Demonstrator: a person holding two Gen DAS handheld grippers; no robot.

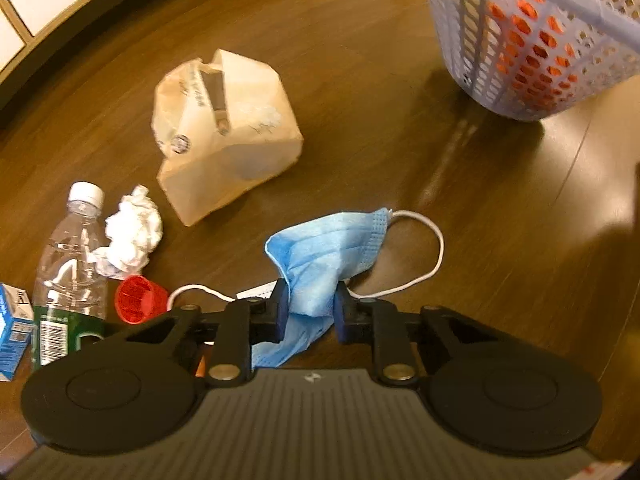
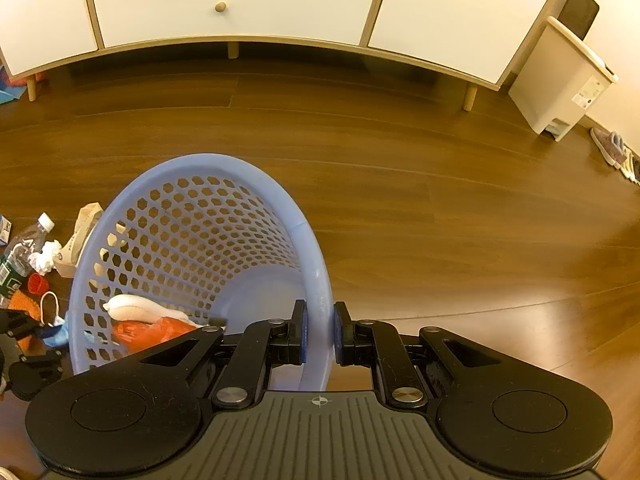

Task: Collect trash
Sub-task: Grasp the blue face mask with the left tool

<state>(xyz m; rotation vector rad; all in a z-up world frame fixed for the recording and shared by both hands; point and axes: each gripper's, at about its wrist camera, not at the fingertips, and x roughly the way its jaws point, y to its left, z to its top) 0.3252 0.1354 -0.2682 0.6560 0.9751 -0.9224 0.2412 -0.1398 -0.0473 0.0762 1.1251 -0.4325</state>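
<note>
Left tool point(image 1: 309, 307) pinches a crumpled blue pleated face mask point(image 1: 326, 256), its white ear loop trailing off to one side above the brown wooden floor point(image 1: 400, 80). Right tool point(image 2: 319, 334) is clamped on the rim of a lavender perforated plastic basket point(image 2: 200, 216), which is tipped toward the camera. Inside the basket: a white oblong soft item point(image 2: 136, 307) and crumpled orange-red plastic point(image 2: 148, 332) low against the wall. Beyond the mask from the basket, on the floor: a tan crumpled paper bag point(image 1: 228, 136), a wad of white tissue point(image 1: 132, 236), a clear plastic water bottle with white cap and green label point(image 1: 70, 268), a small red ribbed cup point(image 1: 140, 299) on its side, and a blue-and-white carton point(image 1: 12, 332). Behind the basket stand a white cabinet on wooden legs point(image 2: 240, 8) and a white pedal bin point(image 2: 560, 80).
</note>
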